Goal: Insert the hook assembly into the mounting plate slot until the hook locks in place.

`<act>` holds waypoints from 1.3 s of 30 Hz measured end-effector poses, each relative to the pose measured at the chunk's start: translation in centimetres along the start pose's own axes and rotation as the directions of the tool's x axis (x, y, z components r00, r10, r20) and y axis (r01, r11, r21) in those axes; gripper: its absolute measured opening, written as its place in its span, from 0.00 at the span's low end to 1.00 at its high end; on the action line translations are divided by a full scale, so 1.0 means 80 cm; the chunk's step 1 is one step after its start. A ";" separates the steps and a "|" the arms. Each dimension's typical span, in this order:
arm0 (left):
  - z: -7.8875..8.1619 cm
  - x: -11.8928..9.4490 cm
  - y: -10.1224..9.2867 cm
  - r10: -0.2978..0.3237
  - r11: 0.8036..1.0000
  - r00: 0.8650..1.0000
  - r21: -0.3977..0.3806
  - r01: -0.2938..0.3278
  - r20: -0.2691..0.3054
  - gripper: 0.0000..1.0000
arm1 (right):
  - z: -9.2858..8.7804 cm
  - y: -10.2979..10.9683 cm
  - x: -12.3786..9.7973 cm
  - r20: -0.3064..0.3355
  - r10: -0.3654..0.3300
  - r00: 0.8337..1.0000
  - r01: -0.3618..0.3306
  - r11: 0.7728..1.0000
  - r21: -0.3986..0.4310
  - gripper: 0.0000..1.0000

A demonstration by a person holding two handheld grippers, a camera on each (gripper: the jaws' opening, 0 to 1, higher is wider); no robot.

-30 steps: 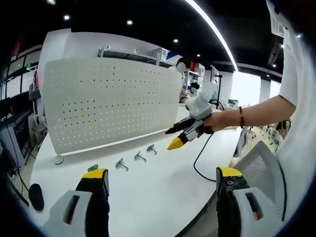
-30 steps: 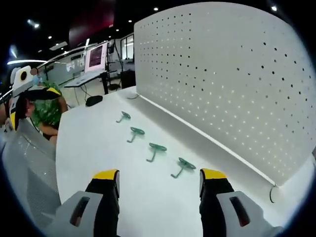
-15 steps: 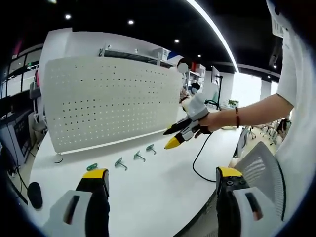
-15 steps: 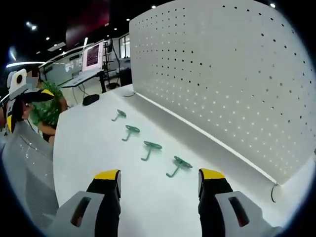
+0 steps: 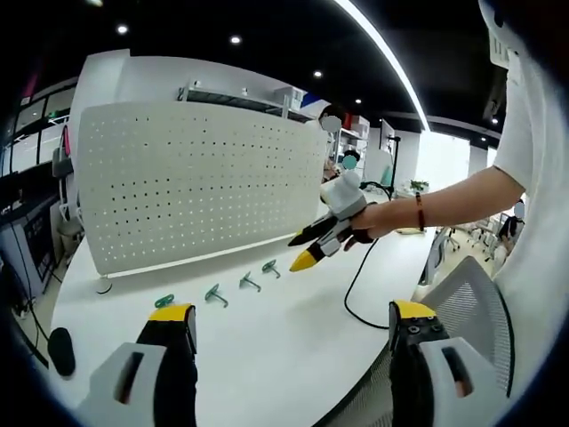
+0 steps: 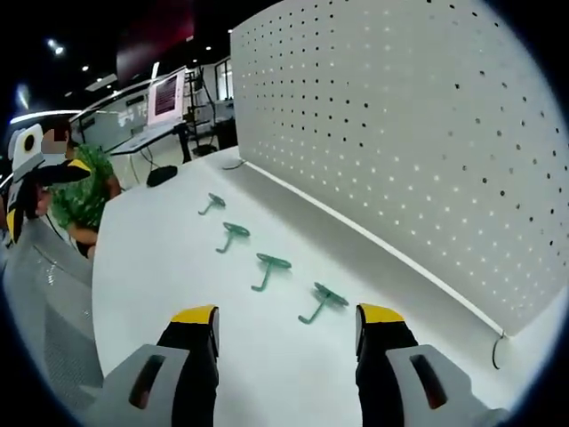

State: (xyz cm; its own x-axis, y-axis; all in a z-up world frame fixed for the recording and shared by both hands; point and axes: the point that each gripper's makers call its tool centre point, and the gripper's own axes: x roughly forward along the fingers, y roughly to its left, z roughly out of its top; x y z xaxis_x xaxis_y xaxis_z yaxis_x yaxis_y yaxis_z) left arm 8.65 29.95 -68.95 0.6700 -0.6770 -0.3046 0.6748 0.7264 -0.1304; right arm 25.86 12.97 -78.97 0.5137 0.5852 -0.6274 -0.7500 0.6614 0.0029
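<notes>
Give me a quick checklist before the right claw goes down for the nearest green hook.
1. Right claw open and empty: ok, jaws stand apart with nothing between them.
2. Nearest hook lined up: ok, it lies on the table just ahead of the jaws, between them.
3. All four hooks in sight: ok, the other three lie in a row beyond it.
4. Pegboard standing upright behind the hooks: ok.
5. Left claw out of the way: ok, open and held back from the hooks.
6. Which pegboard hole to use: cannot tell.
</notes>
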 end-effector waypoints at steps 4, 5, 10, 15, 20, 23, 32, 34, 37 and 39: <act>-0.001 0.001 0.000 -0.004 1.000 1.000 0.000 0.004 -0.003 0.91 | 0.000 -0.004 0.002 0.001 -0.002 1.000 0.002 1.000 0.003 0.62; -0.001 0.001 0.000 -0.004 1.000 1.000 0.002 0.004 -0.003 0.91 | -0.001 -0.004 0.003 -0.002 0.000 1.000 0.000 1.000 0.004 0.62; 0.000 0.001 -0.001 -0.008 1.000 1.000 0.001 0.008 -0.004 0.91 | -0.003 -0.008 0.008 -0.012 0.001 1.000 -0.001 1.000 0.005 0.61; -0.001 0.001 0.002 -0.005 1.000 1.000 0.001 0.005 -0.010 0.91 | 0.001 -0.010 0.010 -0.009 -0.002 1.000 0.003 1.000 0.010 0.60; -0.001 0.001 0.003 -0.004 1.000 1.000 0.002 0.004 -0.011 0.91 | 0.004 -0.011 0.014 0.000 0.011 1.000 -0.011 1.000 0.020 0.54; -0.002 0.002 0.003 -0.004 1.000 1.000 -0.001 0.004 -0.011 0.91 | 0.004 -0.010 0.016 -0.006 0.017 1.000 -0.017 1.000 0.019 0.52; -0.004 0.001 0.003 0.002 1.000 1.000 -0.007 -0.002 -0.019 0.91 | 0.003 -0.017 0.024 -0.011 0.014 1.000 -0.014 0.999 0.033 0.51; -0.006 0.001 0.004 0.001 1.000 1.000 -0.010 -0.002 -0.022 0.90 | 0.004 -0.017 0.025 -0.007 0.018 1.000 -0.018 0.999 0.040 0.51; -0.006 0.003 0.003 0.000 1.000 1.000 -0.009 0.000 -0.022 0.90 | 0.003 -0.016 0.026 -0.013 0.021 1.000 -0.020 0.999 0.034 0.50; -0.005 0.005 0.003 -0.003 1.000 1.000 -0.010 0.003 -0.019 0.90 | 0.003 -0.019 0.027 -0.012 0.021 1.000 -0.020 0.999 0.038 0.49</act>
State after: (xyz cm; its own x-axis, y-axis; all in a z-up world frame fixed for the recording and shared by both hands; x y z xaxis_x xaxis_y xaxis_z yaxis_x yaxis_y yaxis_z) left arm 8.93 29.91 -69.43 0.6620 -0.6768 -0.3220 0.6733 0.7258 -0.1410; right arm 28.19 13.36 -80.14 0.4932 0.5933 -0.6362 -0.7437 0.6669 0.0454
